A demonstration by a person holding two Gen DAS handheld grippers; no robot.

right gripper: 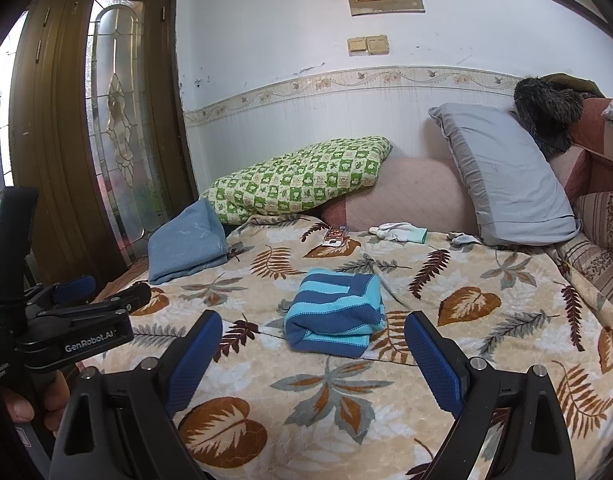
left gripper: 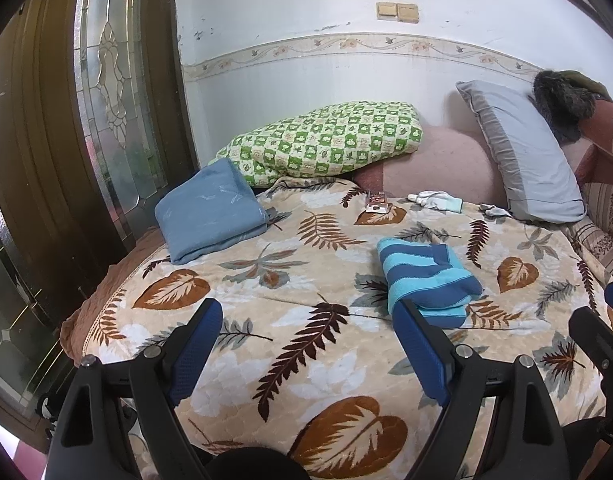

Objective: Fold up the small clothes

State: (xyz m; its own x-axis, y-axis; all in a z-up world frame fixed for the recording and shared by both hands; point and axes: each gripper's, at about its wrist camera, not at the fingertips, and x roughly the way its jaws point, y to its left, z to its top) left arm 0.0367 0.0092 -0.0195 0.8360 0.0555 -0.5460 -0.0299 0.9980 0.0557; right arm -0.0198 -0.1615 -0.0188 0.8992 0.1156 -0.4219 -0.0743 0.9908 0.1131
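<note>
Both grippers, left gripper (left gripper: 308, 354) and right gripper (right gripper: 312, 364), hover with fingers spread wide, holding nothing; beyond them the folded striped garment (right gripper: 334, 314) lies on the leaf-print blanket (right gripper: 290, 400), pillows (right gripper: 298, 178) farthest back

Both wrist views low over bed (left gripper: 306, 360), facing wall; share striped cloth (right gripper: 334, 316)

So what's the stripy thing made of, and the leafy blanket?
The stripy thing looks like knitted yarn, matte: fine ribbed stitches show along its blue stripes, and it folds thick and soft. The leafy blanket looks like plush fleece, probably synthetic: its printed leaves have fuzzy edges and the pile has a slight sheen.
</note>
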